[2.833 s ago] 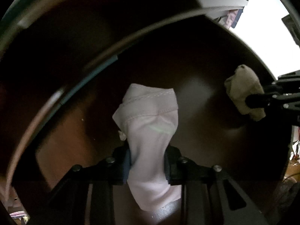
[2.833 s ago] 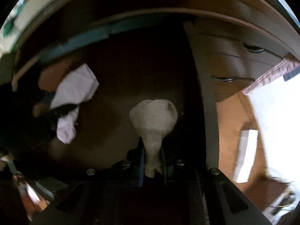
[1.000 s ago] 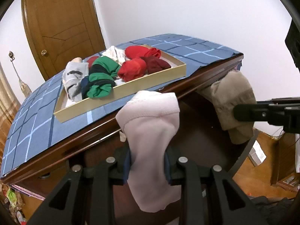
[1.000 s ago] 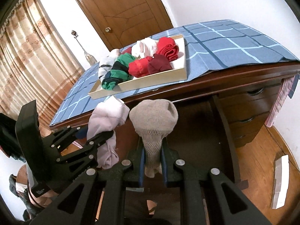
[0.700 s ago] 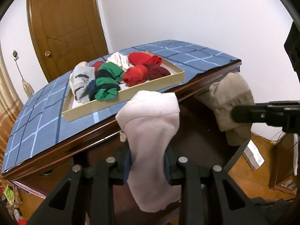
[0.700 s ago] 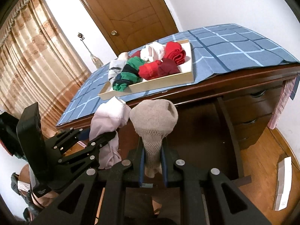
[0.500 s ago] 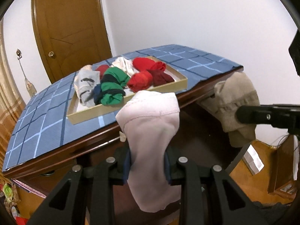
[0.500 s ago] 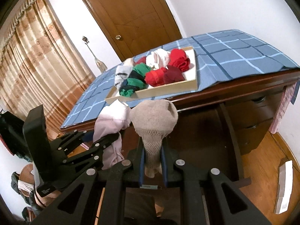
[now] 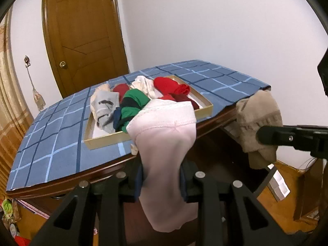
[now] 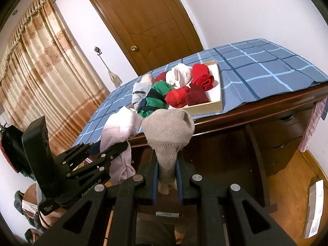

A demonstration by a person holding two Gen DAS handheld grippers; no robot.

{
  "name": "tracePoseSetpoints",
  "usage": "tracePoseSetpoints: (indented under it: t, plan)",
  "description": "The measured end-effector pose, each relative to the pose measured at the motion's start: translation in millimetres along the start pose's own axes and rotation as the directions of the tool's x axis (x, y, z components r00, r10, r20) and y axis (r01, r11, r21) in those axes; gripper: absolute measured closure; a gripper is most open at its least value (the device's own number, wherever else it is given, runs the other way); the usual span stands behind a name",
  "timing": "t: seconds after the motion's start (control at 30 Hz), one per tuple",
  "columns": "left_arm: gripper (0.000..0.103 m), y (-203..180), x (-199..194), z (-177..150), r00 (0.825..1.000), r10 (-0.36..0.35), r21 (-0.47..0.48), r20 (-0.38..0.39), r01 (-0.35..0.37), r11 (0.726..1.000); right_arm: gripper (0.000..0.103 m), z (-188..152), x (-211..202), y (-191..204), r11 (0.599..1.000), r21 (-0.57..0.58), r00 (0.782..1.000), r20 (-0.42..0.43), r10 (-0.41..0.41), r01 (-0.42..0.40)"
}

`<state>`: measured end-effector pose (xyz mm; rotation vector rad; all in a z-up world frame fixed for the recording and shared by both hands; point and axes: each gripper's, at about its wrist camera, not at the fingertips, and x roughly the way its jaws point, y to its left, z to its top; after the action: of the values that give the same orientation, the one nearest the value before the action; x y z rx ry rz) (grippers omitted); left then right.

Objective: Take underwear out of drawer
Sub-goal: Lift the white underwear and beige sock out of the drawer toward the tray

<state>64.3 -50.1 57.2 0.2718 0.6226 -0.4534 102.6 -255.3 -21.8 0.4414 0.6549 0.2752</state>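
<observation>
Above the open drawer (image 10: 221, 153), both pieces have come up out of the dark: the left gripper (image 9: 162, 182) clamps pink underwear (image 9: 164, 141), the right gripper (image 10: 167, 176) beige underwear (image 10: 168, 129), ready for the tray (image 9: 106, 140) on the bench (image 10: 266, 69).

Tray (image 9: 155, 135) of rolled garments (image 10: 180, 88) on the cloth-covered tabletop (image 10: 266, 69); open drawer (image 10: 254, 149) below its front edge; door (image 9: 82, 37) behind; curtain (image 10: 41, 65) left.
</observation>
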Motion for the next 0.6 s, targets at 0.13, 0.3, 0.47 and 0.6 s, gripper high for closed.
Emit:
tracePoseSetpoints:
  t: [0.13, 0.3, 0.47, 0.6]
  plan:
    - [0.075, 2.4, 4.9, 5.8, 1.000, 0.013, -0.007, 0.009, -0.013, 1.000, 0.087, 5.9, 0.8, 0.3, 1.000, 0.002, 1.000, 0.017, 0.001, -0.001]
    - [0.075, 6.0, 9.3, 13.9, 0.999, 0.024, -0.023, 0.023, -0.024, 0.999, 0.087, 16.0, 1.5, 2.3, 1.000, -0.006, 0.999, 0.046, 0.002, -0.001]
    - [0.075, 6.0, 12.5, 21.8, 0.999, 0.026, -0.021, 0.034, -0.025, 0.999, 0.087, 24.3, 3.5, 3.0, 1.000, -0.008, 0.998, 0.060, 0.005, -0.005]
    - [0.075, 5.6, 15.4, 30.8, 0.999, 0.024, -0.018, 0.044, -0.023, 1.000, 0.087, 31.4, 7.1, 0.9, 1.000, -0.002, 0.998, 0.064, 0.003, -0.003]
